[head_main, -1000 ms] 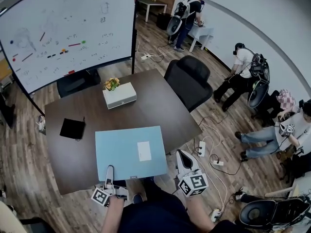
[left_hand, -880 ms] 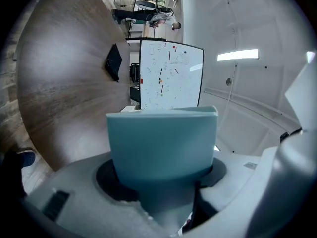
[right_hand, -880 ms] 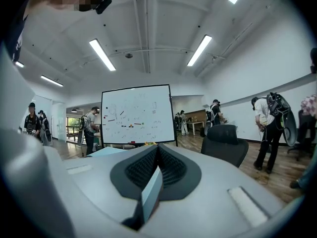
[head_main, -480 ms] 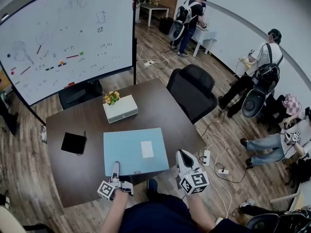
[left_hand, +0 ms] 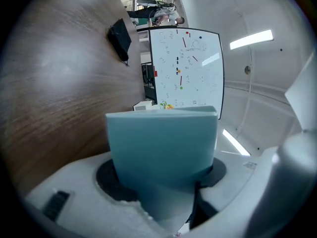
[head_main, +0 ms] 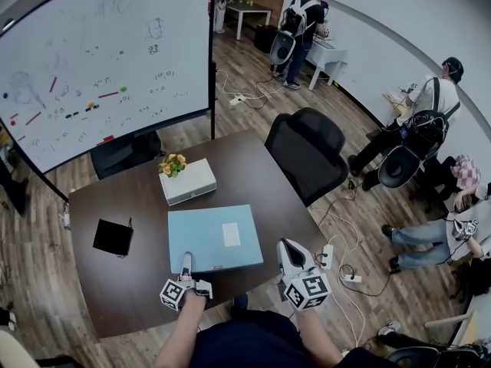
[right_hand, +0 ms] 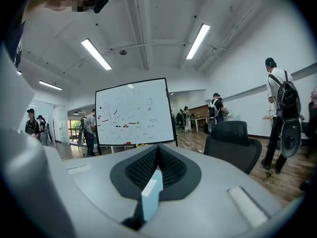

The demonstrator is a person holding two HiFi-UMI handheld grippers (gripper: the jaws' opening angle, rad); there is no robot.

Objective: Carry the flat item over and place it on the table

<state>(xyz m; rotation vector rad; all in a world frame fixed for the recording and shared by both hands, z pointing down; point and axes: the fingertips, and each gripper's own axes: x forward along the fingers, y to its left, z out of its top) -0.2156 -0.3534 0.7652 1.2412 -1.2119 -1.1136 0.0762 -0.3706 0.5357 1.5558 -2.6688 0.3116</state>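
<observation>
Left tongs [head_main: 185, 265] clamp the near edge of the flat item [head_main: 215, 238] and your right tongs [head_main: 286, 251] pinch its near right corner, so the wide sheet hangs level. It is low over the near part of the worktop [head_main: 261, 167], short of the white box [head_main: 192, 181]

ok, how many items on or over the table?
3: blue folder at the near edge, held by the left gripper; white box with flowers behind it; black item at left. None seem hidden.
</observation>
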